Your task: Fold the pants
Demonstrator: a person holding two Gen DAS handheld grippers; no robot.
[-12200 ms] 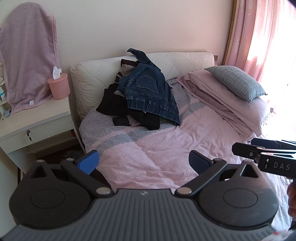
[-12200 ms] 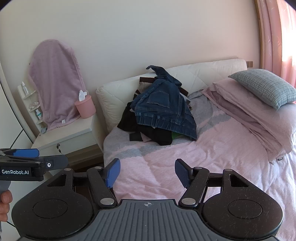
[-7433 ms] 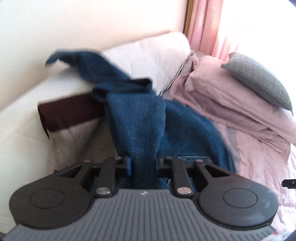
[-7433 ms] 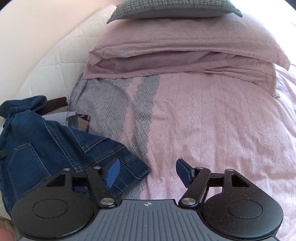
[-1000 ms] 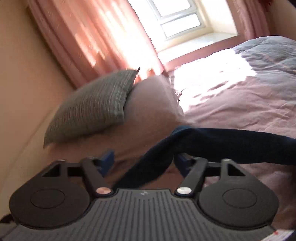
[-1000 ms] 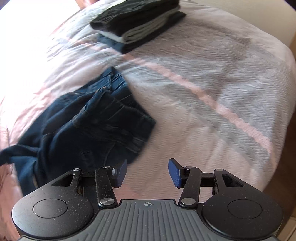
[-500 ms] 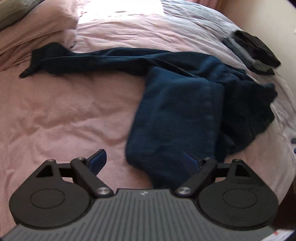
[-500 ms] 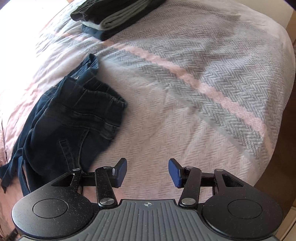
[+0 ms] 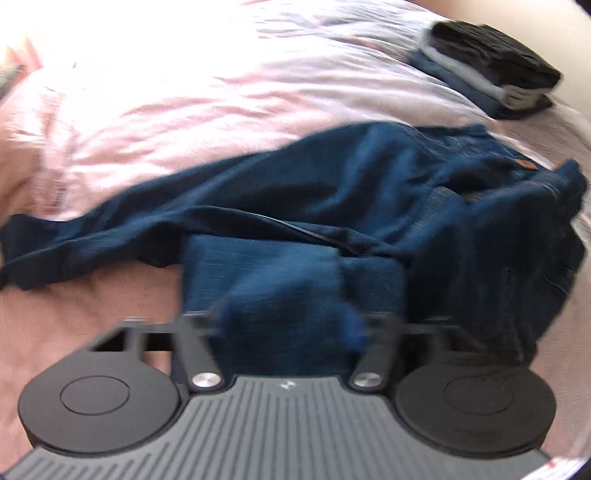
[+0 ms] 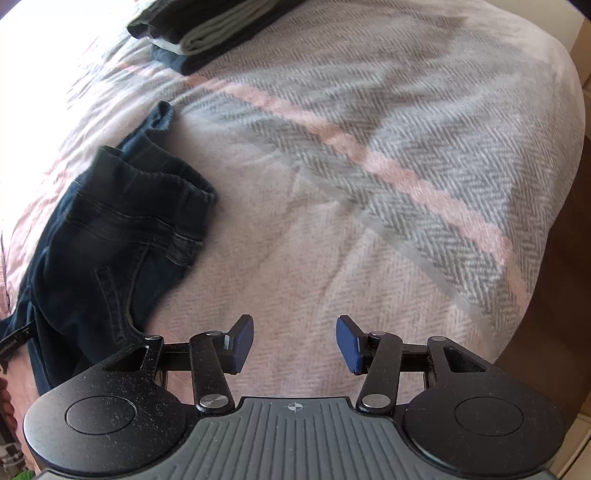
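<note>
Dark blue jeans [image 9: 332,192] lie crumpled across the pink bedcover [image 9: 184,92], one leg stretching left and the waistband at the right. My left gripper [image 9: 286,317] points down at the near leg end. Its jaws are closing, and the bunched denim fills the gap from pad to pad; the picture is blurred. In the right wrist view the jeans' waistband and back pockets [image 10: 110,240] lie to the left. My right gripper [image 10: 295,343] hangs open over the bare blanket [image 10: 369,184], clear of the denim.
A stack of folded clothes [image 9: 491,77] sits at the far corner of the bed, also seen as the folded stack [image 10: 207,26] at the top of the right view. The bed's edge [image 10: 554,221] drops off to the right, with dark floor beyond.
The left gripper swung from facing the pillow and window down onto the jeans, and its jaws drew in around the leg end. The right gripper drifted slightly and stayed open.
</note>
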